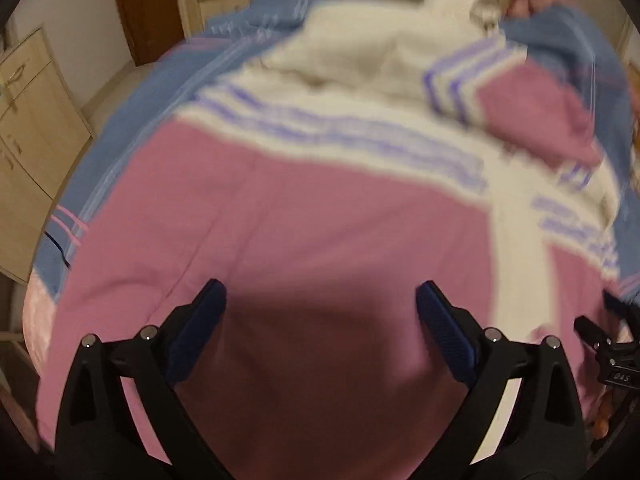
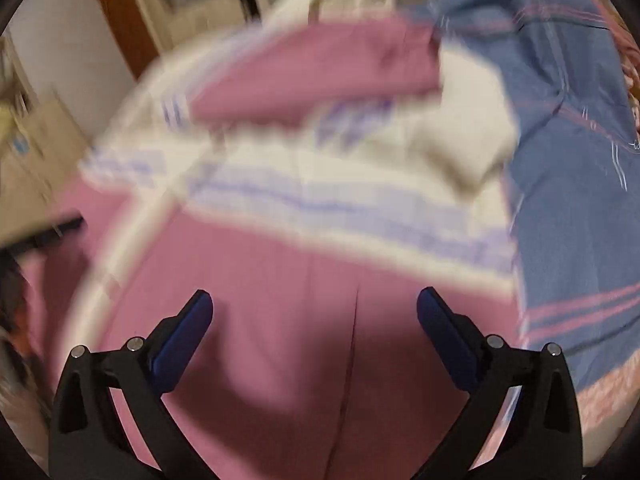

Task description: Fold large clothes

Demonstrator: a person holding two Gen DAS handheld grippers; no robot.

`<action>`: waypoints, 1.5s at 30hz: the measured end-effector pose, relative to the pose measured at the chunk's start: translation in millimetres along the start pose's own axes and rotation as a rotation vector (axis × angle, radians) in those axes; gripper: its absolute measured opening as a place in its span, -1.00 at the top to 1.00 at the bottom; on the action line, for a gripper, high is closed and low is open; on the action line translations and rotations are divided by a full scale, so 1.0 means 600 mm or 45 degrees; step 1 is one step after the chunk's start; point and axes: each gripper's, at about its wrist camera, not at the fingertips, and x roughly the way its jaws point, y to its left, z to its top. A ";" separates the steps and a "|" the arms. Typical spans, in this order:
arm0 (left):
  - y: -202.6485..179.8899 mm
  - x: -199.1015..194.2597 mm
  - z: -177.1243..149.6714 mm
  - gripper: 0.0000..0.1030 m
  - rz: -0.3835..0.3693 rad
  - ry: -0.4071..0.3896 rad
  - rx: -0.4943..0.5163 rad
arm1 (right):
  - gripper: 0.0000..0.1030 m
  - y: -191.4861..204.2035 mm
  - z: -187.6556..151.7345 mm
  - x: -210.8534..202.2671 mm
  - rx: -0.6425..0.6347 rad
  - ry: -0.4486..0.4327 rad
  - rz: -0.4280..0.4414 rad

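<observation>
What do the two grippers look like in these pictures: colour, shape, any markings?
Both look alike. The left gripper and the right gripper each have two black, angular plastic arms with triangular cut-outs and round silver screw heads at the joints. Each finger carries a dark blue, ribbed pad. No cables or sleeves show. In the left view, a black part at the right edge bears small white letters, too blurred to read surely.

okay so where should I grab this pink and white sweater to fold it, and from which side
Take the sweater by its near pink hem, one corner per tongs, coming in low from the near bed edge. It lies flat on the blue bedspread with its white collar end away from you. Both the left tongs and right tongs are open above that pink panel.
</observation>
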 end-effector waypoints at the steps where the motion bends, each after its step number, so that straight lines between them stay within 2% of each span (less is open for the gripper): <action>1: -0.006 -0.015 -0.008 -0.90 0.036 -0.024 0.020 | -0.97 0.009 -0.006 -0.012 -0.032 -0.046 -0.037; 2: -0.007 -0.033 -0.009 -0.90 0.028 -0.023 0.007 | -0.97 0.013 -0.004 -0.026 -0.041 -0.030 -0.028; 3: -0.008 -0.049 -0.006 -0.90 -0.023 -0.030 -0.016 | -0.97 0.009 0.005 -0.045 -0.018 -0.011 0.060; 4: -0.006 -0.076 0.001 -0.90 -0.116 -0.069 -0.057 | -0.97 -0.003 0.017 -0.067 0.026 -0.037 0.163; 5: -0.004 -0.099 0.011 -0.90 -0.162 -0.112 -0.098 | -0.97 -0.016 0.033 -0.090 0.066 -0.077 0.228; 7: -0.007 -0.133 0.042 -0.92 -0.208 -0.195 -0.153 | -0.97 -0.042 0.074 -0.122 0.125 -0.140 0.286; 9: -0.013 -0.145 0.080 -0.96 -0.229 -0.242 -0.204 | -0.97 -0.073 0.122 -0.151 0.197 -0.203 0.362; 12: -0.038 -0.124 0.135 -0.96 -0.245 -0.223 -0.292 | -0.97 -0.107 0.195 -0.174 0.309 -0.258 0.448; 15: -0.067 -0.075 0.182 -0.96 -0.194 -0.168 -0.304 | -0.97 -0.113 0.283 -0.164 0.341 -0.286 0.412; 18: -0.087 -0.027 0.196 -0.96 -0.193 -0.177 -0.272 | -0.97 -0.118 0.384 -0.115 0.335 -0.255 0.396; 21: -0.089 0.024 0.183 -0.96 -0.221 -0.200 -0.228 | -0.97 -0.131 0.504 -0.023 0.342 -0.192 0.432; 23: -0.076 0.065 0.165 -0.96 -0.222 -0.172 -0.258 | -0.97 -0.157 0.560 0.035 0.419 -0.167 0.439; 25: -0.069 0.084 0.157 -0.96 -0.251 -0.141 -0.280 | -0.97 -0.194 0.623 0.117 0.578 -0.120 0.455; 28: -0.066 0.071 0.167 -0.96 -0.278 -0.184 -0.255 | -0.97 -0.211 0.671 0.213 0.740 -0.076 0.494; 31: -0.052 0.082 0.169 -0.96 -0.312 -0.192 -0.346 | -0.97 -0.164 0.710 0.269 0.670 -0.065 0.512; 32: -0.053 0.085 0.171 -0.96 -0.307 -0.197 -0.358 | -0.97 -0.145 0.719 0.277 0.627 -0.056 0.499; 35: -0.061 0.084 0.172 -0.96 -0.277 -0.217 -0.321 | -0.97 -0.080 0.739 0.309 0.460 0.003 0.210; 36: -0.061 0.085 0.172 -0.96 -0.279 -0.215 -0.317 | -0.88 -0.076 0.737 0.324 0.450 0.029 0.104; 37: -0.059 0.085 0.170 -0.96 -0.288 -0.216 -0.321 | -0.66 -0.082 0.730 0.328 0.490 0.020 0.065; 39: -0.052 0.081 0.168 -0.96 -0.313 -0.220 -0.330 | 0.65 -0.106 0.712 0.310 0.595 -0.065 0.114; 41: -0.046 0.080 0.167 -0.96 -0.333 -0.217 -0.341 | 0.84 -0.116 0.697 0.274 0.636 -0.169 0.202; 42: -0.042 0.079 0.165 -0.96 -0.345 -0.219 -0.355 | 0.86 -0.108 0.687 0.240 0.591 -0.253 0.247; 44: -0.035 0.078 0.165 -0.96 -0.353 -0.232 -0.379 | 0.87 -0.076 0.661 0.170 0.432 -0.392 0.262; 45: -0.027 0.075 0.166 -0.96 -0.362 -0.249 -0.405 | 0.88 -0.048 0.625 0.120 0.310 -0.468 0.280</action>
